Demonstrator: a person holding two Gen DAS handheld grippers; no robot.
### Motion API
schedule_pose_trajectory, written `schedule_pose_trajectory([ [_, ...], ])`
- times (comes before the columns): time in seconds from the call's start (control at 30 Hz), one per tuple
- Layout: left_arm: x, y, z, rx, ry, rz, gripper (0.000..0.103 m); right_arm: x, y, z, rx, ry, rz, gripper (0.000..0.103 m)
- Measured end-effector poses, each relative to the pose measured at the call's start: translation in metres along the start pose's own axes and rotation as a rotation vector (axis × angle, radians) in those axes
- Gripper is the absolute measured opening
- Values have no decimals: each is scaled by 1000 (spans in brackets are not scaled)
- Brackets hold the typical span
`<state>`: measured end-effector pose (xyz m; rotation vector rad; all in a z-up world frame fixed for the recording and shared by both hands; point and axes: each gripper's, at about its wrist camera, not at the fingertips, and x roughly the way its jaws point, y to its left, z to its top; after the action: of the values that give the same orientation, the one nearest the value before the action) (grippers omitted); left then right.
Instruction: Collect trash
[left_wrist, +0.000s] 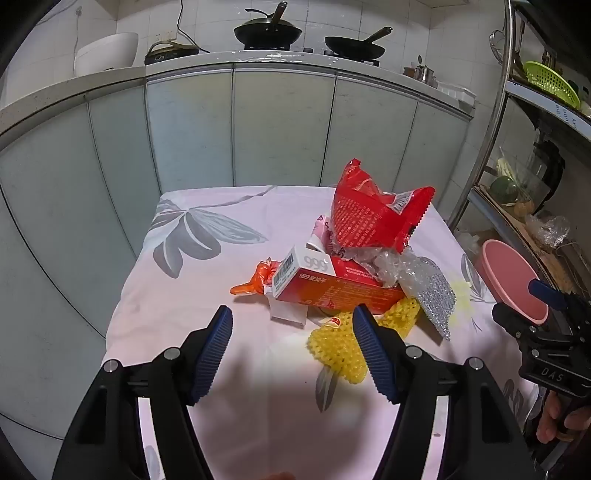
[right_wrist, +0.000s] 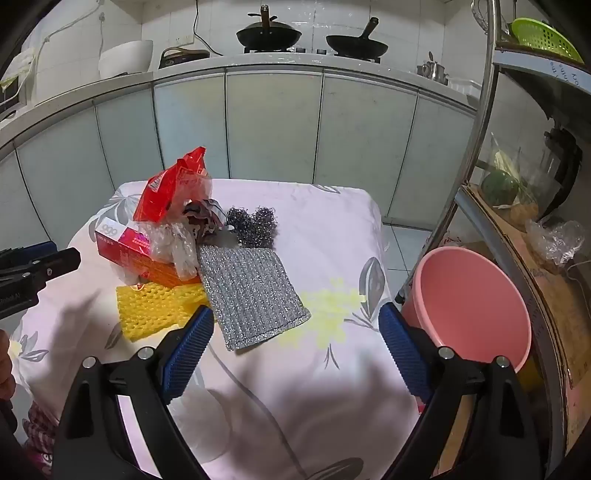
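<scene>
Nothing looked picked up yet. All the trash sat in one pile on the desk (right_wrist: 332, 229): a red bag (left_wrist: 373, 210), a box (left_wrist: 332, 284), some bubble wrap (left_wrist: 399, 266), an orange wrapper (left_wrist: 255, 280), a yellow net (left_wrist: 340, 347), a silver pad (right_wrist: 255, 291) and a wire scrubber (right_wrist: 255, 225). The pink bin (right_wrist: 469, 306) stood just beside the desk, and what showed inside looked empty. The left gripper (left_wrist: 291, 350) was spread wide near the yellow net, holding nothing. The right gripper (right_wrist: 295, 350) was spread wide too, near the silver pad. The whole job was left to do.
</scene>
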<state>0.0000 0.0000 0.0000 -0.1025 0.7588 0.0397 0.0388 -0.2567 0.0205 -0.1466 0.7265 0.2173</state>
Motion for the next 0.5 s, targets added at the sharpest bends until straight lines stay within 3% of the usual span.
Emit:
schedule_pose_trajectory([
  [0.5,-1,6,2,2,8,-1,67,2,-1,-1,2,4,1,91],
])
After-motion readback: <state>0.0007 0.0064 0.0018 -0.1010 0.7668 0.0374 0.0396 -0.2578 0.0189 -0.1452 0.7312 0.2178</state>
